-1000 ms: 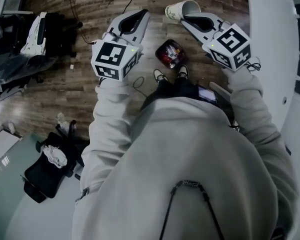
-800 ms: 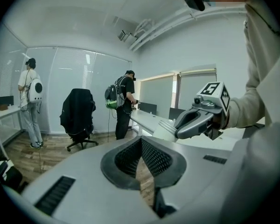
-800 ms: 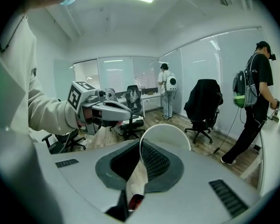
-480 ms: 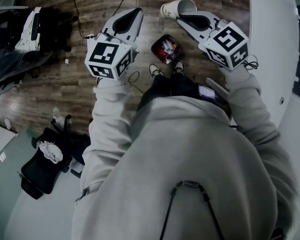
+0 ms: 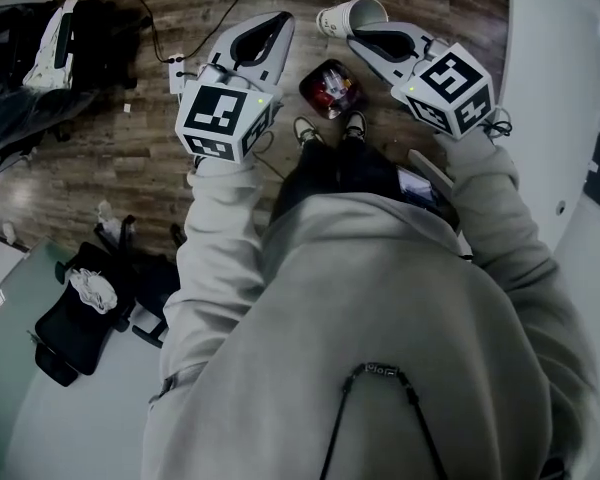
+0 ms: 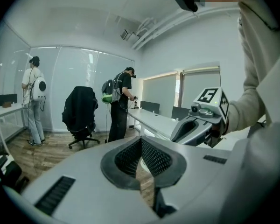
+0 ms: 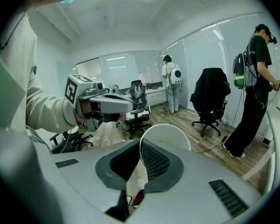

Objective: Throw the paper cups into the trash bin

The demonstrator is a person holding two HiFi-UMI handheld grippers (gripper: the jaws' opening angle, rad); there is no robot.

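Observation:
A white paper cup (image 5: 352, 16) lies on its side in the air, its wall pinched between the pads of my right gripper (image 5: 358, 36). In the right gripper view the cup's round rim (image 7: 165, 134) stands just past the jaws. My left gripper (image 5: 280, 18) hangs beside it on the left, shut with nothing in it; only floor shows through the slit below its pads (image 6: 151, 155). The small dark trash bin (image 5: 327, 88) with red contents stands on the wooden floor below and between both grippers, just ahead of the person's shoes (image 5: 305, 131).
A curved white table (image 5: 550, 68) runs along the right. A black office chair (image 5: 80, 313) stands at the lower left, with bags (image 5: 55, 38) and cables (image 5: 180, 8) on the floor at the upper left. Other people (image 6: 121, 104) and a chair (image 6: 79, 113) stand farther off.
Both grippers have sunk a little toward the floor, side by side. The cup stays in the right gripper. The bin sits slightly closer to the cup in the head view.

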